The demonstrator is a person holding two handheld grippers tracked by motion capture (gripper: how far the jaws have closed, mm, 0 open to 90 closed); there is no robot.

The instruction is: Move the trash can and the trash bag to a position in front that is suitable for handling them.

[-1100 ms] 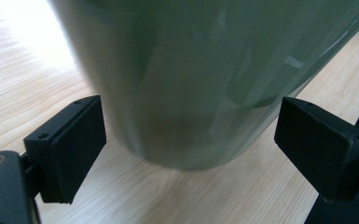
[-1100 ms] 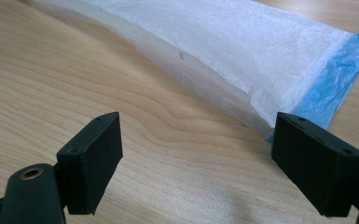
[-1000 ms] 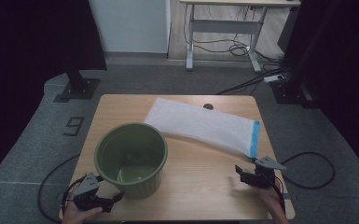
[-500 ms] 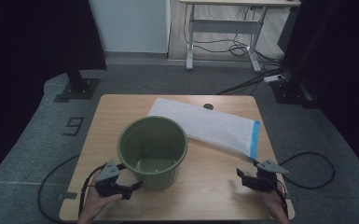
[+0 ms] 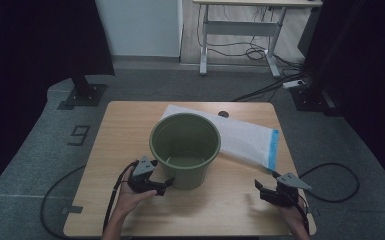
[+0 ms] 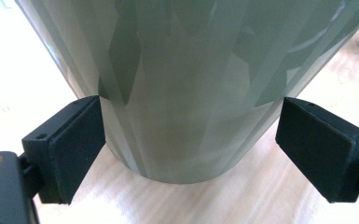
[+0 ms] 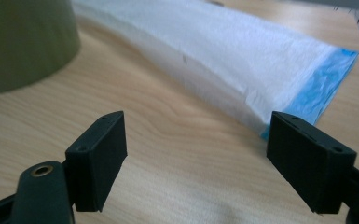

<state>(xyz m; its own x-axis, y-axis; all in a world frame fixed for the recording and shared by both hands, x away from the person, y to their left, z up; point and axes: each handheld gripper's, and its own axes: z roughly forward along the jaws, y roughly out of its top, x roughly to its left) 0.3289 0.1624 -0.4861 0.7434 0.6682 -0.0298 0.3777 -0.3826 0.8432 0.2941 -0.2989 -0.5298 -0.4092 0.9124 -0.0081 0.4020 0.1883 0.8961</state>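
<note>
Two hand-held grippers work over a light wooden table (image 5: 110,200), and between them stands a round olive-green plastic bucket (image 5: 185,150), upright near the middle of the tabletop with its open mouth facing up. The left gripper (image 5: 162,186) sits at the bucket's near left side, low against its base; in the left gripper view its jaws are spread wide with the bucket's lower wall (image 6: 186,93) between them, the left pad (image 6: 77,144) touching or all but touching the wall and the right pad (image 6: 314,144) standing clear of it, so the bucket is bracketed but not clamped. The right gripper (image 5: 264,189) rests near the table's front right corner, well apart from the bucket, its jaws likewise parted with nothing but bare wood between them in the right gripper view. Behind and to the right of the bucket lies a flat white plastic bag with a blue strip along one end (image 5: 250,142), its near edge running beside the bucket; whether the bucket stands on part of it cannot be told. In the right gripper view the bag (image 7: 242,60) stretches across the table ahead of the jaws, blue end at the right, with the bucket's side (image 7: 23,42) at the upper left.
</note>
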